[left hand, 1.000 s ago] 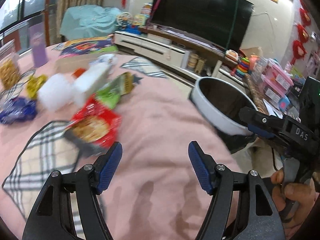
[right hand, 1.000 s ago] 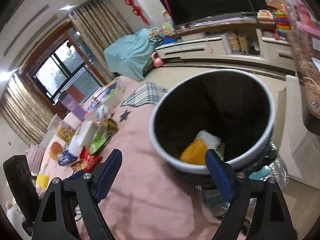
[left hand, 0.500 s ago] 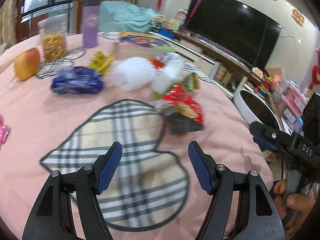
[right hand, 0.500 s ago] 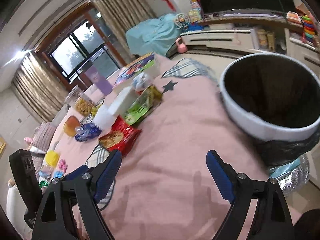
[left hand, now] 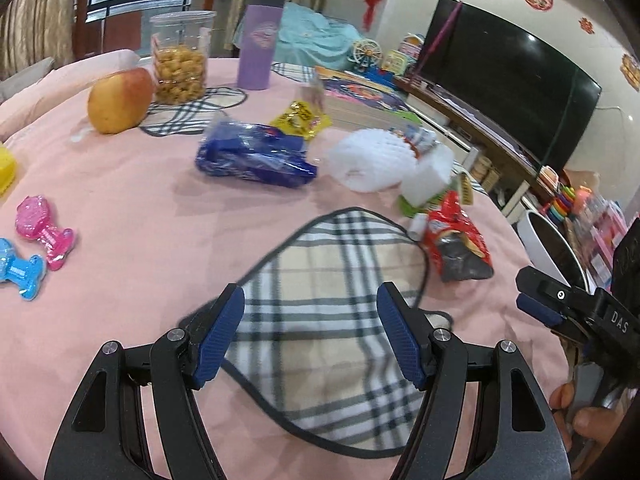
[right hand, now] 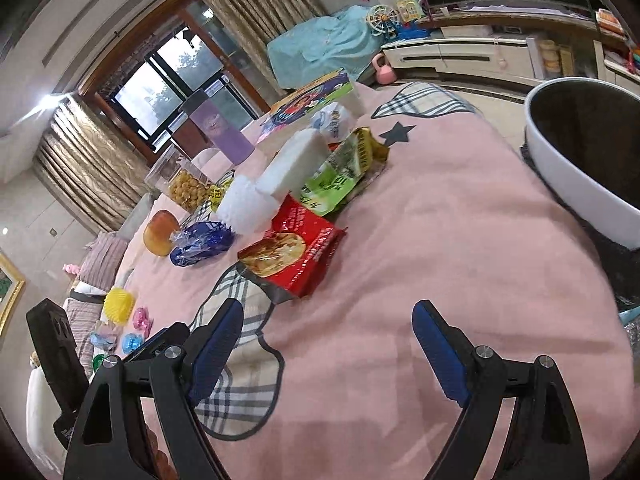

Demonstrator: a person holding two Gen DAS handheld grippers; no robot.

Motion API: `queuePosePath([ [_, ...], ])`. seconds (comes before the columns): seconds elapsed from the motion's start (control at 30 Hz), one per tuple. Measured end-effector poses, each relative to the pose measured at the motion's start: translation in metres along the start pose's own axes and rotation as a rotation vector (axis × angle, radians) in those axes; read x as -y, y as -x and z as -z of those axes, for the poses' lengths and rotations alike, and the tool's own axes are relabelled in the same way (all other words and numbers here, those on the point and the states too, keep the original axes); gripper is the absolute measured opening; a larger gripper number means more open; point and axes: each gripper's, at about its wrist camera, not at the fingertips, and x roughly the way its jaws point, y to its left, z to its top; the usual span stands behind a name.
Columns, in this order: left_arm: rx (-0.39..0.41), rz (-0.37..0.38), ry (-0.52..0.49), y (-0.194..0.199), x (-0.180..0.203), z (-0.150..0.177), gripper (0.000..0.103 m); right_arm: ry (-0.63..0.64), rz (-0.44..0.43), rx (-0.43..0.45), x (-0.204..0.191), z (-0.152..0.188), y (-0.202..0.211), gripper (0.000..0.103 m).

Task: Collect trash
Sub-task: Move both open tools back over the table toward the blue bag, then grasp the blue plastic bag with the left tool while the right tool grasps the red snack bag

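Hovering over the pink tablecloth (left hand: 132, 200), both grippers are empty w/ jaws spread wide: left gripper (left hand: 311, 336) sits above a plaid patch (left hand: 328, 320), right gripper (right hand: 328, 344) above bare cloth near the table edge. 1 hand (left hand: 580, 412) shows at lower right of the left view, holding the right tool.

Trash, all on the table ahead of the tools, counted:
- 1 red snack bag (right hand: 292, 252), opened, nearest both grippers, just past the plaid patch
- 1 green wrapper (right hand: 340, 176) behind it, touching
- 1 blue wrapper (left hand: 256, 156), mid-table
- 1 yellow wrapper (left hand: 300, 120) just behind the blue one
- 1 white foam net (left hand: 368, 160) beside a white block (right hand: 292, 168)
- 1 small crumpled white packet (right hand: 332, 120) further back

Non-trash: 1 apple (left hand: 120, 100), 1 clear jar (left hand: 180, 60) of yellow snacks, 1 purple tumbler (left hand: 258, 44), 1 flat picture box (right hand: 308, 100), 2 small toys (1 pink (left hand: 42, 232), 1 blue (left hand: 18, 272)) at left.

1 bin (right hand: 580, 160), white rim, dark inside, stands off the table's right edge, well apart from the wrappers. Contents can't be seen.
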Motion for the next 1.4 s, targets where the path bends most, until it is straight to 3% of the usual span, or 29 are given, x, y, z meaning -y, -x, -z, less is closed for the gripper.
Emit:
queuePosePath([
  [0.4, 0.009, -0.036, -0.02, -0.011, -0.025, -0.022, 0.076, -0.037, -0.033, -0.015, -0.009, -0.006, -0.013, 0.089],
  [0.77, 0.014, -0.055, -0.158, -0.039, -0.05, -0.07, 0.082, -0.064, -0.054, -0.041, -0.012, -0.013, -0.032, 0.087],
  [1.03, -0.003, -0.059, -0.257, -0.066, -0.049, -0.086, 0.082, -0.112, -0.075, -0.062, -0.006, -0.022, -0.051, 0.084],
  [1.1, -0.006, -0.048, -0.28, -0.069, -0.044, -0.085, 0.076, -0.117, -0.084, -0.065, -0.007, -0.025, -0.055, 0.082],
  [1.13, -0.011, -0.04, -0.291, -0.07, -0.042, -0.083, 0.059, -0.115, -0.087, -0.065, -0.008, -0.025, -0.056, 0.08],
  [1.17, -0.024, -0.036, -0.307, -0.073, -0.04, -0.082, 0.04, -0.109, -0.093, -0.069, -0.01, -0.026, -0.057, 0.075],
  [1.23, -0.047, -0.04, -0.327, -0.077, -0.036, -0.079, 0.024, -0.097, -0.109, -0.072, -0.013, -0.026, -0.059, 0.062],
  [1.3, -0.047, -0.032, -0.327, -0.073, -0.034, -0.076, 0.021, -0.075, -0.105, -0.089, -0.017, -0.024, -0.061, 0.037],
  [1.4, -0.044, -0.013, -0.294, -0.064, -0.033, -0.072, 0.017, -0.06, -0.104, -0.103, -0.017, -0.018, -0.061, 0.013],
])
